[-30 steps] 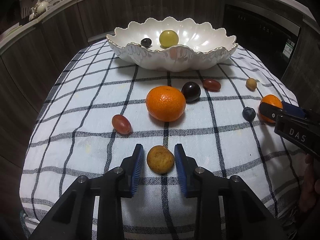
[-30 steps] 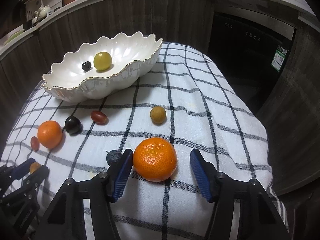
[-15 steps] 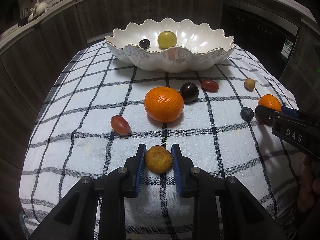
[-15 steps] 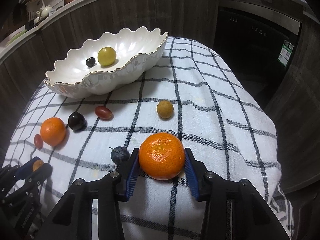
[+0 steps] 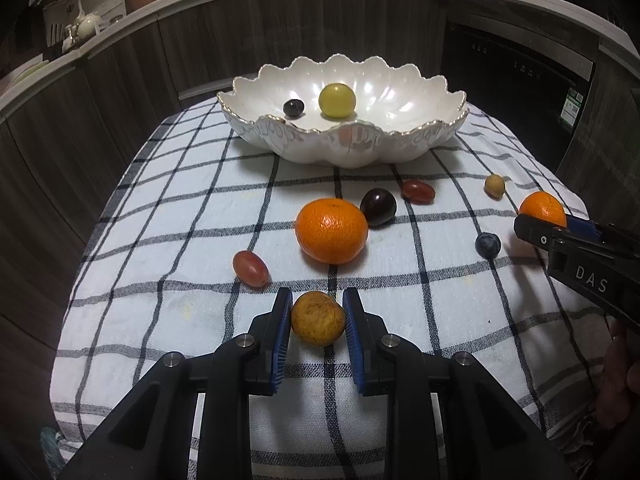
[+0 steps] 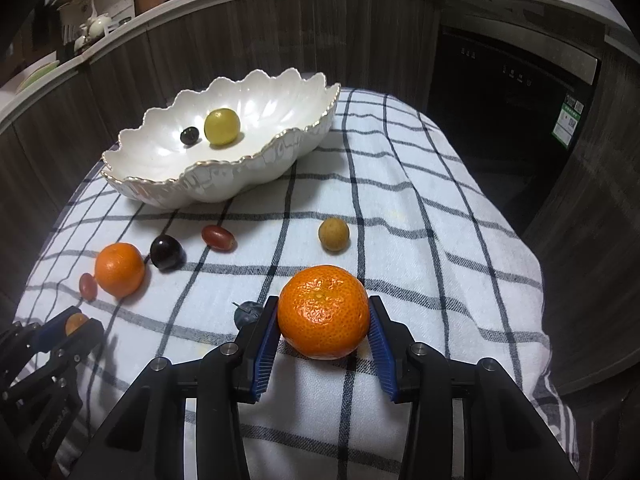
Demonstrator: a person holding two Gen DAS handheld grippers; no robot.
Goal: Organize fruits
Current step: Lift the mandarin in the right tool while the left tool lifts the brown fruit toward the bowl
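Left gripper (image 5: 317, 317) clamped on brown fruit (image 5: 317, 323) at lower centre, right gripper (image 6: 323, 326) clamped on mandarin (image 6: 323, 312), both for the bowl (image 6: 276, 150) at upper left.

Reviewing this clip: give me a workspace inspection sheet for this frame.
Surface: checked cloth covers the table.
Job's things: scalloped white bowl holds a yellow-green fruit and a dark grape; on the cloth lie a loose orange, dark plum, two red grapes, a blueberry and a tan fruit.
Clutter: nothing seen.
Grippers: left gripper shut on a speckled yellow fruit; right gripper shut on a large orange.
Cables: nothing seen.
Surroundings: dark wood cabinets, countertop cookware.
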